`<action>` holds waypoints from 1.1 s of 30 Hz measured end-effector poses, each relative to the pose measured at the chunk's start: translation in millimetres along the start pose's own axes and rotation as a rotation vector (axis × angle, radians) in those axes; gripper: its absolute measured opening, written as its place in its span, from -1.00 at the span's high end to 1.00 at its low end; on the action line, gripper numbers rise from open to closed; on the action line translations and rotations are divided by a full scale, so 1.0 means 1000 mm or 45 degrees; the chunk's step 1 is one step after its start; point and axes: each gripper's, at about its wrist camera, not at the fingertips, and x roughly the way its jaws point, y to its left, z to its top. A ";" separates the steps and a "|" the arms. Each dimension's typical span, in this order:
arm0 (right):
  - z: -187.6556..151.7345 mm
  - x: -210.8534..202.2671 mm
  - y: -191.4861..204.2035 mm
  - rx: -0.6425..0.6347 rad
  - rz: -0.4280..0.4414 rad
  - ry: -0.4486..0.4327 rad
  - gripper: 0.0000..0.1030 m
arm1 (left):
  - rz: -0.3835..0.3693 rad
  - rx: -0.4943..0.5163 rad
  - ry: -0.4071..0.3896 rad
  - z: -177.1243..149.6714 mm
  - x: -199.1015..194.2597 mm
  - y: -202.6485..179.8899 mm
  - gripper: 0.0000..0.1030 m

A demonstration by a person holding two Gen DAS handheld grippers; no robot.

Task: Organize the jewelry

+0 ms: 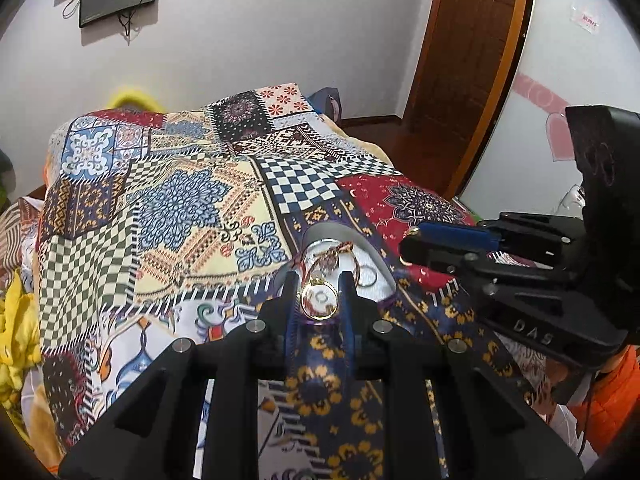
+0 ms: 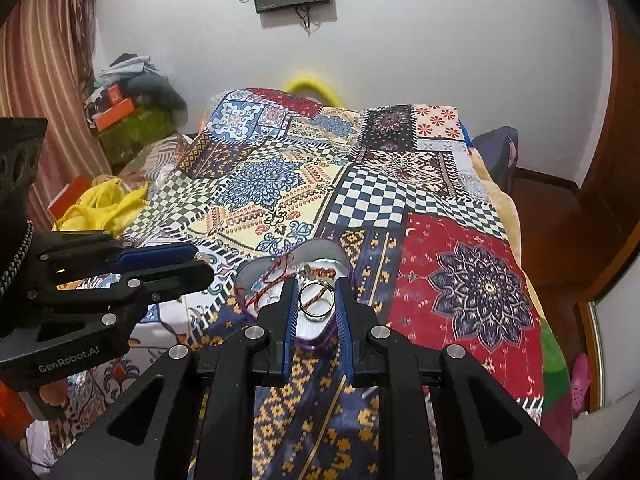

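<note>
Left gripper (image 1: 319, 296) fingers clamp gold ring (image 1: 318, 300) above heart-shaped tray (image 1: 374, 254) on patchwork bedspread (image 1: 192, 200). Right gripper (image 2: 318, 300) likewise pinches second gold ring (image 2: 317, 300) over same tray; red cord bracelet (image 2: 276, 276) lies inside.

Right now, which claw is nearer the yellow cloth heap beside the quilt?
Left. The left claw hangs off the left side of the heart-shaped tray, towards the yellow cloth heap. The right claw sits farther right, centred over that tray.
</note>
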 end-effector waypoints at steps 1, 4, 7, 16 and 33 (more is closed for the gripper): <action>0.001 0.003 0.000 -0.002 0.004 0.003 0.68 | -0.001 0.004 0.000 0.002 0.002 -0.001 0.65; 0.003 0.011 -0.001 -0.013 0.016 0.019 0.68 | -0.005 0.008 0.004 0.005 0.010 0.000 0.65; 0.003 0.019 0.000 -0.033 0.024 0.048 0.68 | -0.010 0.001 0.018 0.006 0.019 0.002 0.65; -0.002 0.033 0.005 -0.117 0.033 0.115 0.67 | -0.052 -0.025 0.073 0.004 0.042 0.007 0.65; 0.002 0.031 0.002 -0.065 0.020 0.164 0.51 | -0.047 -0.071 0.041 0.009 0.023 0.013 0.64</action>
